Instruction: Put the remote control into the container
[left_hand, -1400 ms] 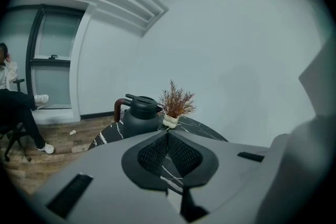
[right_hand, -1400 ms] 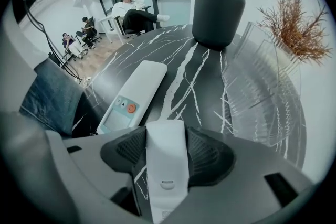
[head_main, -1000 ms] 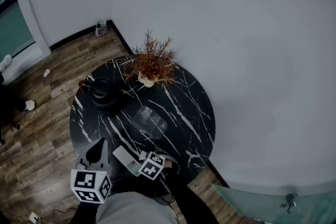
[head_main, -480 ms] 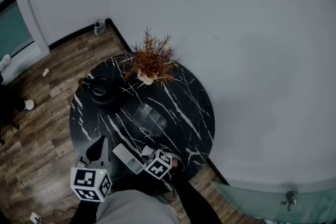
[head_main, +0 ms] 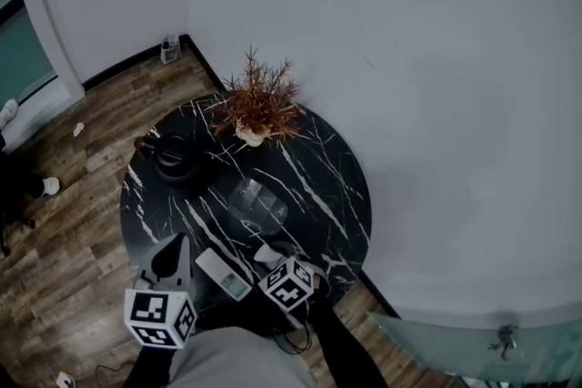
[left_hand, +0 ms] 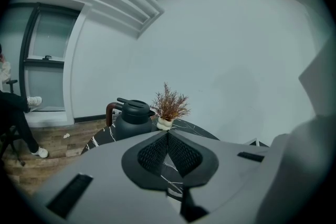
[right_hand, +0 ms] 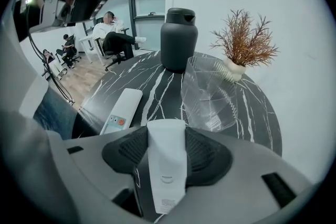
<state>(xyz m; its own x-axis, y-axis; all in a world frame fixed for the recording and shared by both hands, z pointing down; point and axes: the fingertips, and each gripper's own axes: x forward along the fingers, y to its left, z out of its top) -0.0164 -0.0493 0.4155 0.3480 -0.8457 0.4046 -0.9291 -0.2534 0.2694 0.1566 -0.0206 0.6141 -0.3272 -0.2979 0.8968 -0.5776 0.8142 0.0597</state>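
Nearest us, our right gripper (right_hand: 167,134) pinches a white remote control (right_hand: 167,170), seemingly back side up, over the black marble table (right_hand: 142,73). Our left gripper (left_hand: 168,135) hovers, jaws pressed together on nothing. A second remote (right_hand: 122,110) lies just beyond, then the clear container (right_hand: 210,94), a dark jug (right_hand: 178,39) and a dried plant (right_hand: 245,42).

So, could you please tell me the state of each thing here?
Right gripper: shut on the white remote.
Left gripper: shut, empty.
Second remote: flat on the table, buttons up.
Clear container: upright, empty.
Black jug: upright, lid on.
Plant: upright.
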